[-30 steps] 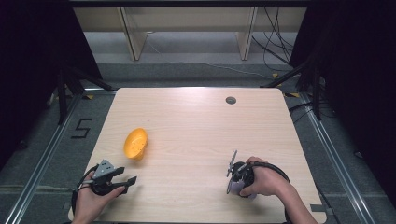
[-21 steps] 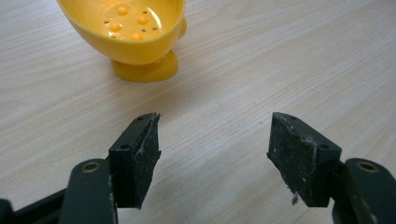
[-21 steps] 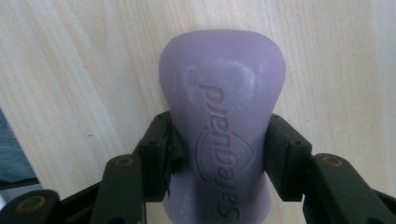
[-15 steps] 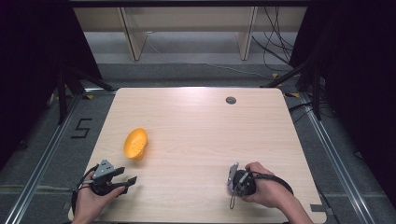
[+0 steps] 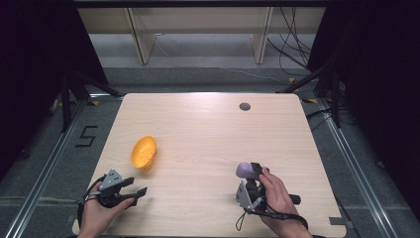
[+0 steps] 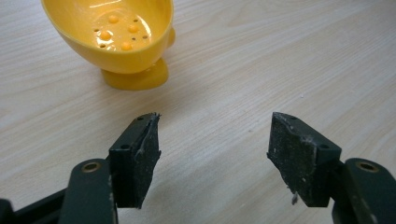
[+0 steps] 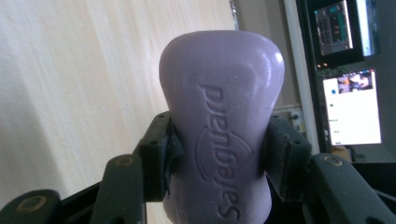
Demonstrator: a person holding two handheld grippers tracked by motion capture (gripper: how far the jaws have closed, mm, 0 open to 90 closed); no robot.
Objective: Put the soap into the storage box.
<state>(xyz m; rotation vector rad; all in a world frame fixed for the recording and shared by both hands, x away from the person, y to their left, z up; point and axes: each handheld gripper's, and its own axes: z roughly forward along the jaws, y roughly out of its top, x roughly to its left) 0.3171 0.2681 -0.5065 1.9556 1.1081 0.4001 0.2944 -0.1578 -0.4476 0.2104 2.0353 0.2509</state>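
Soap bar (image 7: 222,126) embossed "Safeguard" in right claw (image 7: 219,154)

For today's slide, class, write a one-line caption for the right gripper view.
Right gripper clamps a purple soap bar with embossed lettering, above the wooden table.

Ahead of our left gripper (image 5: 140,191) we have bare table (image 5: 208,134), with the yellow soap dish (image 5: 143,151) standing near, up and slightly right of it. Between the dish and our right gripper (image 5: 253,168), clamped on the purple soap bar (image 5: 245,170), a wide lane stays free. The small grommet (image 5: 244,106) sits well apart near the far edge.
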